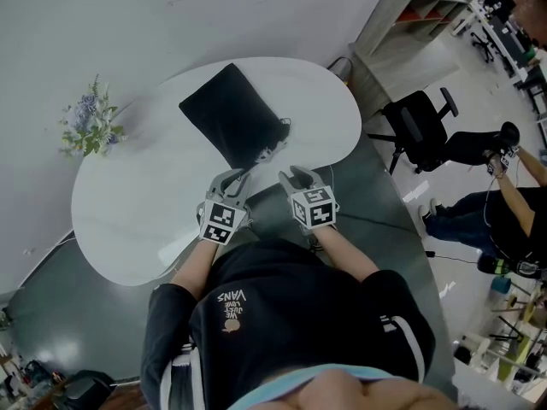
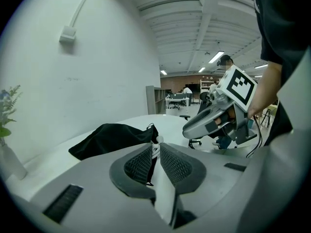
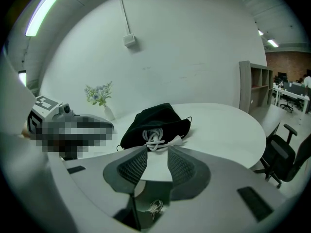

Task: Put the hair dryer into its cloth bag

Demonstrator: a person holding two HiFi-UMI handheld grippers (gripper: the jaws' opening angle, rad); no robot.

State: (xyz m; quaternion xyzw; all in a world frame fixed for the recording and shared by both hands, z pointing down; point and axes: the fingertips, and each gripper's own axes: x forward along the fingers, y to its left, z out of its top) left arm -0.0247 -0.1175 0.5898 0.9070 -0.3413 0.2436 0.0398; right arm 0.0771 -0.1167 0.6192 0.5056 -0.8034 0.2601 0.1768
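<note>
A white table with a smooth, faintly glossy top and a rounded bean outline carries the cloth bag. The bag is soft matt black fabric, roughly rectangular. It lies slantwise from the middle of the table toward the near edge, with its open mouth facing the person. It bulges rather than lying flat. The body of the hair dryer cannot be seen. Only a coil of round white cord, with a white plug beside it, sits in the mouth of the bag.

The left gripper hovers at the near edge, just in front of the bag's mouth. Its dark pads have a fine ribbed mesh texture and stand a narrow slit apart. A thin black drawstring from the bag's corner runs down through that slit. The gap looks wider than the string, so the pads do not seem to press on it.

The right gripper hovers beside the left one at the same edge and also points at the cord. Its jaws are clearly apart with nothing between them; through the gap show the table edge and the floor below.

Each gripper has a smooth grey moulded shell and a cube of black-and-white square markers.

Near the left edge stands a small white vase of pale flowers.
</note>
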